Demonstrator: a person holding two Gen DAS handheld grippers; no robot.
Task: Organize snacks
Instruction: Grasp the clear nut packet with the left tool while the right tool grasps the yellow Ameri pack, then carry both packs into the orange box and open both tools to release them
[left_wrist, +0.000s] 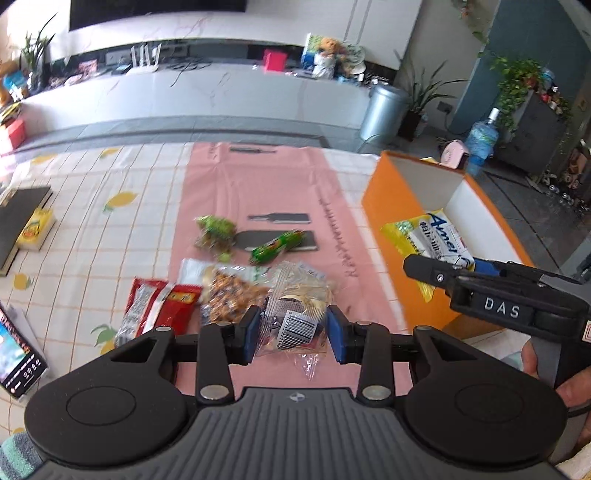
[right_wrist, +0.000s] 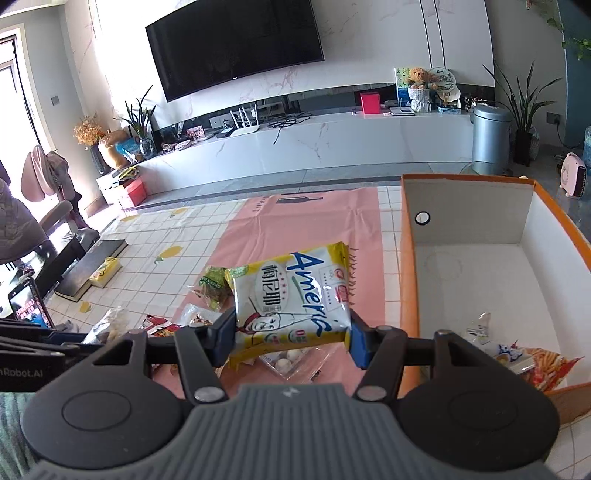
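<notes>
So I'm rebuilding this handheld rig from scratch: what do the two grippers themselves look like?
Both match: the left gripper and right gripper have a ribbed grey body, two round black discs, black linkage arms with silver pivot pins, and blue pads on the fingers. From the left wrist view, the right gripper's side reads "DAS" in white.

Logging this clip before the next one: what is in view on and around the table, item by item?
clear packet: one, transparent, held in left tongs
yellow-white packet: one, held in right tongs
orange box: one, white inside, table's right
snacks in box: a few, near corner
red packet: one, on tablecloth
nut packet: one, clear, pink mat
green packets: two, pink mat
pink mat: one, table centre
black book: one, table's left
hand: one, gripping right tool
</notes>
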